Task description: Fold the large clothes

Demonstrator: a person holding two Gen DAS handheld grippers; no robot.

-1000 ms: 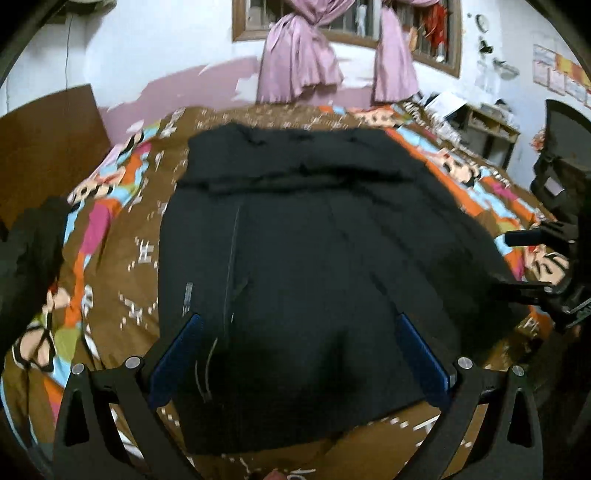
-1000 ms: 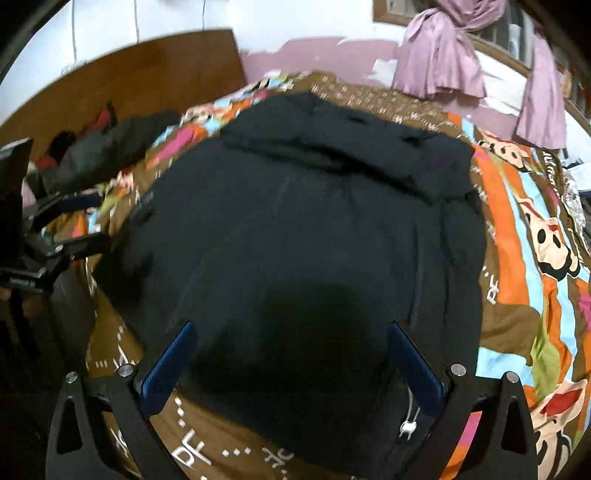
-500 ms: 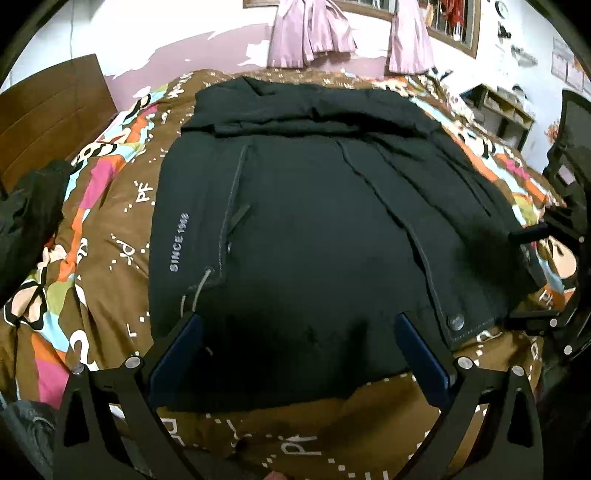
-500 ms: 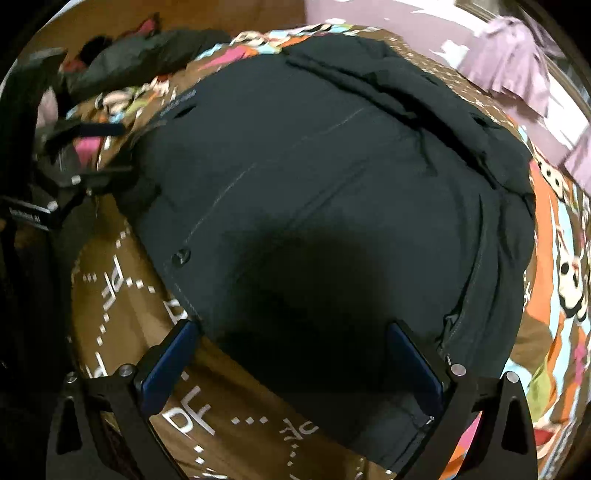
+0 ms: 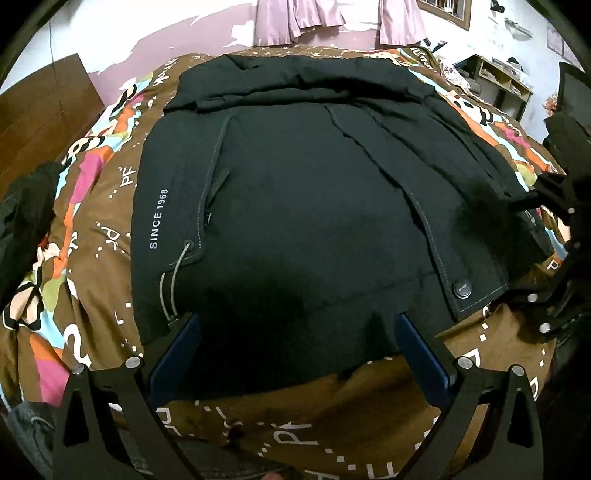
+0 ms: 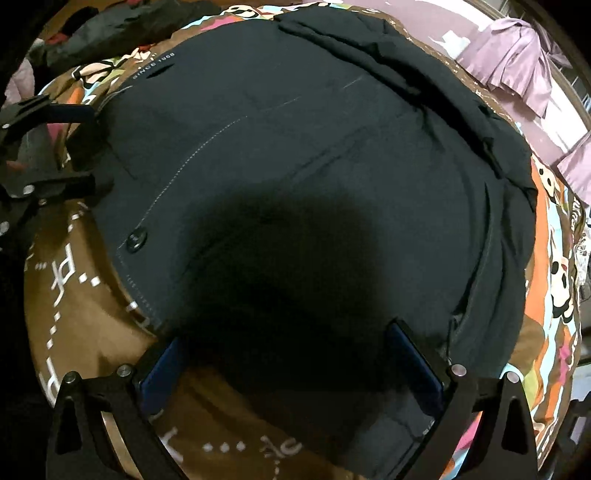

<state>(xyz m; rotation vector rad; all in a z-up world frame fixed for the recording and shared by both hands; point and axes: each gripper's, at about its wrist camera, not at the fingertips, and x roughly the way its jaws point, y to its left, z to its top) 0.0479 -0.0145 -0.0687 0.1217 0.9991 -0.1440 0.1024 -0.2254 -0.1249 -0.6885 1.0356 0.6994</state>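
Observation:
A large black jacket (image 5: 295, 177) lies spread flat on the bed, hood end far away, with "SINCE 1968" printed on one sleeve and a snap button near the hem. In the right wrist view the same jacket (image 6: 314, 155) fills the frame. My left gripper (image 5: 295, 325) is open just above the near hem, beside a grey drawstring cord (image 5: 173, 273). My right gripper (image 6: 286, 339) is also open over the hem, further along it, with its shadow dark on the cloth. Neither holds any fabric. Each gripper shows at the edge of the other's view.
The bedspread (image 5: 92, 206) is brown with bright cartoon patches. A heap of dark clothes (image 5: 22, 214) lies at the bed's left end by a wooden headboard (image 5: 40, 110). Pink curtains (image 5: 295, 18) hang on the far wall, and a shelf unit (image 5: 495, 77) stands at the right.
Both grippers have tipped downward and come closer to the jacket's near hem. They stay open, and the jacket lies as before.

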